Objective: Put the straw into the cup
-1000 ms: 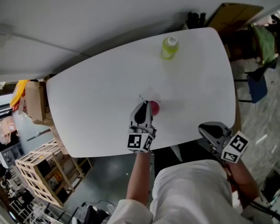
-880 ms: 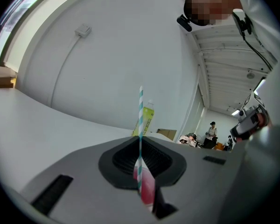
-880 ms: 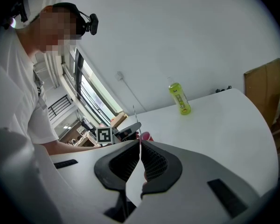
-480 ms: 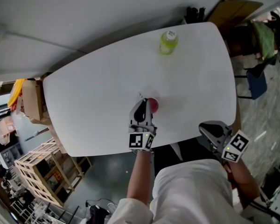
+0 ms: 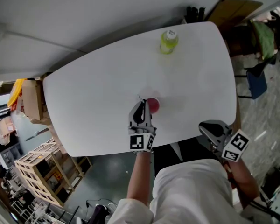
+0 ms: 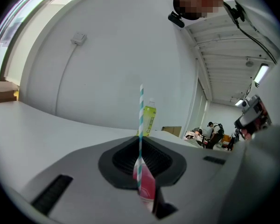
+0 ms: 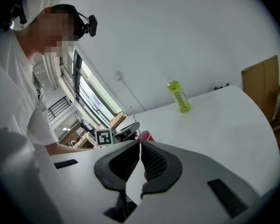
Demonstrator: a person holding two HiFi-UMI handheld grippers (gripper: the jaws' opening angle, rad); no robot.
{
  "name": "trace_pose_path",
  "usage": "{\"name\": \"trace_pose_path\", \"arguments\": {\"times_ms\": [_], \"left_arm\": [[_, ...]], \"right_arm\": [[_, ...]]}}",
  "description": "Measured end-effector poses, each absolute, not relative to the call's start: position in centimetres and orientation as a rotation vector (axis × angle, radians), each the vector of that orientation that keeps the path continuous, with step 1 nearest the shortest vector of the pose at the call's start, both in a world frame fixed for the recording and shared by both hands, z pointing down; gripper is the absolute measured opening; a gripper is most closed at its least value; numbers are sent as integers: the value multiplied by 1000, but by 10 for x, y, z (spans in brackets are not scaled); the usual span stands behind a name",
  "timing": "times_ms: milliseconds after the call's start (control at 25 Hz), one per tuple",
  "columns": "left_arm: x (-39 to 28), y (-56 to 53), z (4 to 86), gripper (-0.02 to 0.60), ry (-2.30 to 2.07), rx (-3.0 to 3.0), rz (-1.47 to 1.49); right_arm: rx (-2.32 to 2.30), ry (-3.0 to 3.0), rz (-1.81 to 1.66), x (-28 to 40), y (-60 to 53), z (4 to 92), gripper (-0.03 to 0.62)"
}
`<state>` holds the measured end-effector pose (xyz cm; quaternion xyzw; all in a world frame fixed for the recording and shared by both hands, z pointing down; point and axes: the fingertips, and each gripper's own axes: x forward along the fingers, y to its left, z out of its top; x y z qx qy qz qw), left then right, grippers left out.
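One straw (image 6: 141, 111) gripped, apparently not yet in cup (image 5: 153, 105).
Left gripper (image 6: 140, 149) clenched on it beside the rim; right gripper (image 7: 140, 146) closed, empty.

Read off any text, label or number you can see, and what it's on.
Green bottle: label carries print, too blurred to read.
Marker cube on the left tool: black-and-white square pattern, no letters or digits.
Marker cube on the right tool: same kind of pattern, no letters.
Nothing else shows readable text.
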<state>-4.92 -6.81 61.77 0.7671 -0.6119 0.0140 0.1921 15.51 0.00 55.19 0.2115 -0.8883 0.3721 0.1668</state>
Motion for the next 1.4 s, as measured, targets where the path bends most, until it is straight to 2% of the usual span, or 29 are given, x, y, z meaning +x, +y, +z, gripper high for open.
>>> {"name": "trace_pose_path", "arguments": {"times_ms": [960, 1400], "left_arm": [[-55, -57, 634, 38, -1691, 2131, 66], [-68, -55, 611, 38, -1699, 2136, 75]], "right_arm": [[591, -2512, 1078, 145, 1, 560, 37], [598, -2564, 1049, 129, -6, 543, 37]]}}
